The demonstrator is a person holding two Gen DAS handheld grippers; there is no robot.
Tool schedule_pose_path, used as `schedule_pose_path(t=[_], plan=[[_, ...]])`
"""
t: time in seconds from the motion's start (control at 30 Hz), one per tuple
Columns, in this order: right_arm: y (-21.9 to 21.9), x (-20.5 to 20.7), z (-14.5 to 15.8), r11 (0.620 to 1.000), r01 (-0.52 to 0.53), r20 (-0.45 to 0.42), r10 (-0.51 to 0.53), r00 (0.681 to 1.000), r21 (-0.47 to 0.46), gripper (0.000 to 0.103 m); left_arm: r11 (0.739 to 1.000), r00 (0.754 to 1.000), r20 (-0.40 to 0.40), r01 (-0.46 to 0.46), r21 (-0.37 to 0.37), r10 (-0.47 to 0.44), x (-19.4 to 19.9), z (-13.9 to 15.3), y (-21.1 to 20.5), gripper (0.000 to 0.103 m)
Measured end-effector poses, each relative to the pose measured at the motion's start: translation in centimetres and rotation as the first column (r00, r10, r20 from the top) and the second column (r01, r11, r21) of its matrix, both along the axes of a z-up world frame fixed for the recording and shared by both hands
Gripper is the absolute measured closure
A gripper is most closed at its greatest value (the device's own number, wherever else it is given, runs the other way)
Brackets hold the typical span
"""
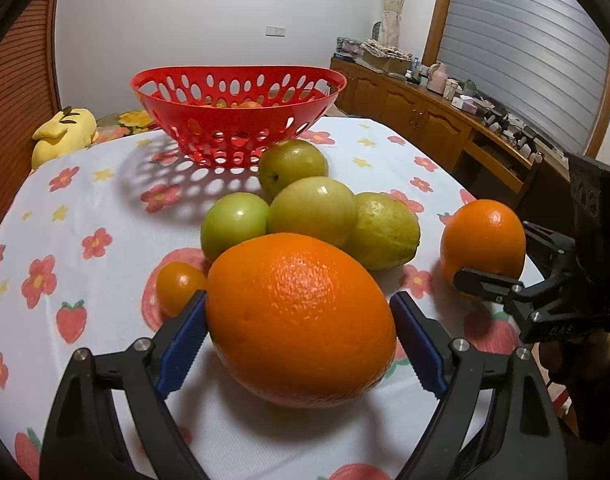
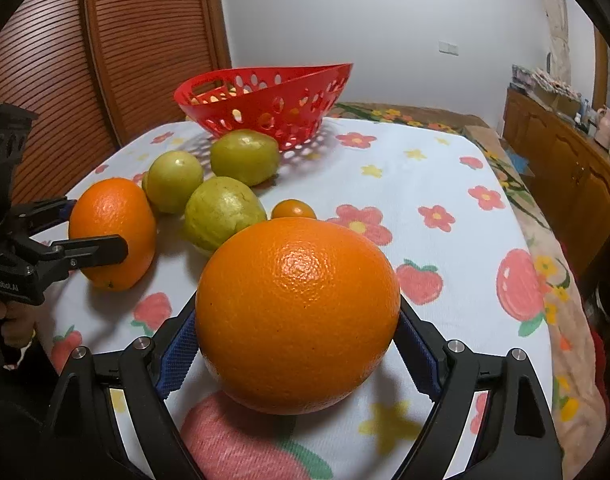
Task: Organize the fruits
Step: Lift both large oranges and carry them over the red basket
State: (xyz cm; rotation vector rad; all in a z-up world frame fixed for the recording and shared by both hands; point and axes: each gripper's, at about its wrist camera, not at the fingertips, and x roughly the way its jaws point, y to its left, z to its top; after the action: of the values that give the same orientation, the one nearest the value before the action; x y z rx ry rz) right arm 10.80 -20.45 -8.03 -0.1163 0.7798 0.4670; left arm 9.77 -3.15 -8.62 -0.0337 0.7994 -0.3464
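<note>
- Our left tongs (image 1: 299,340) are clamped on 1 orange (image 1: 301,320) near the tabletop's (image 1: 105,200) front edge.
- Our right tongs (image 2: 297,354) grip a 2nd orange (image 2: 297,312), toward the right edge.
- The red basket (image 1: 241,120) at the far edge already shows some orange fruit through its holes.
- We judge the task early: 4 green fruits (image 1: 313,210) and 1 small orange fruit (image 1: 180,286) wait mid-tabletop.
</note>
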Motion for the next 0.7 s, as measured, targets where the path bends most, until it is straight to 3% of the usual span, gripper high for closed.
schedule_pose_path(t=[0.7], plan=[[1.5, -0.3, 1.5, 0.999, -0.043, 0.030, 0.043, 0.999, 0.002, 0.014, 0.999, 0.998, 0.052, -0.020, -0.029, 0.022, -2.0, 2.0, 2.0, 0.014]])
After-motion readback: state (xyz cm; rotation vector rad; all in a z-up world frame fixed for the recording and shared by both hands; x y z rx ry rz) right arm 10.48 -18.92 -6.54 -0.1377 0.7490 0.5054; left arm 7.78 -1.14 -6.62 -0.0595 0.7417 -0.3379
